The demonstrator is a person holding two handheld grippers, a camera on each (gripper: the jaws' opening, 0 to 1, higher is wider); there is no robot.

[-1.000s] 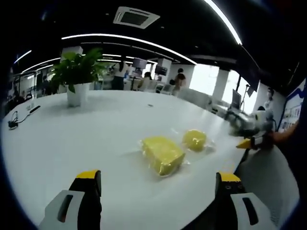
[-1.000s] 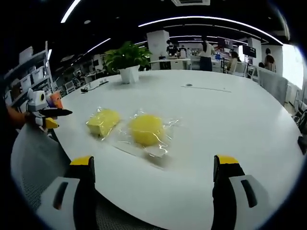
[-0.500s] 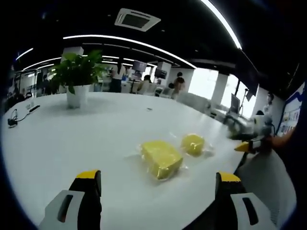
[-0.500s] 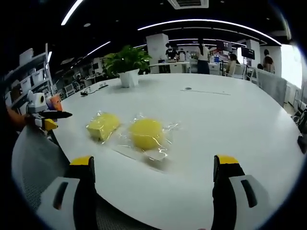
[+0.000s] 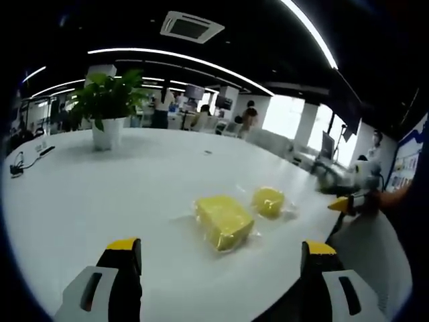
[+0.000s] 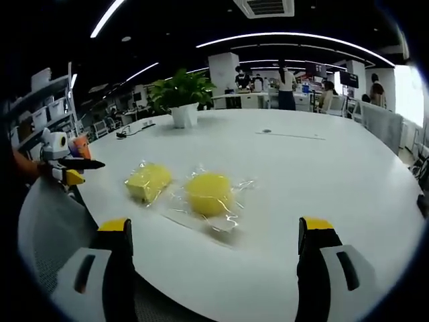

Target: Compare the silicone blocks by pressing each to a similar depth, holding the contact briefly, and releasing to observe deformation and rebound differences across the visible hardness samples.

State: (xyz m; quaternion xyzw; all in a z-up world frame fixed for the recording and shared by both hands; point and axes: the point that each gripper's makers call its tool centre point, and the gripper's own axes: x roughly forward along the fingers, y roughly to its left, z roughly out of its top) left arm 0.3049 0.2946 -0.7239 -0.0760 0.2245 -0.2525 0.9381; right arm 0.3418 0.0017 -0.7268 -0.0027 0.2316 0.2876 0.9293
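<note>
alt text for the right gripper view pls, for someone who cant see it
Two yellow silicone samples in clear wrappers lie side by side on a white table: a round block and, to its left, a squarer block. The right gripper is open, short of both. The left gripper enters from the left; a potted plant stands behind.

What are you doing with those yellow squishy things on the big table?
A person holds a grabbing tool in each hand, and both are open and holding nothing. Two yellow silicone pieces, each in clear plastic wrap, lie side by side on the white table: a blocky one and a round one. The left tool and the right tool hover near the table's edge, apart from both pieces. Nothing is being pressed yet. A potted plant stands farther back.
</note>
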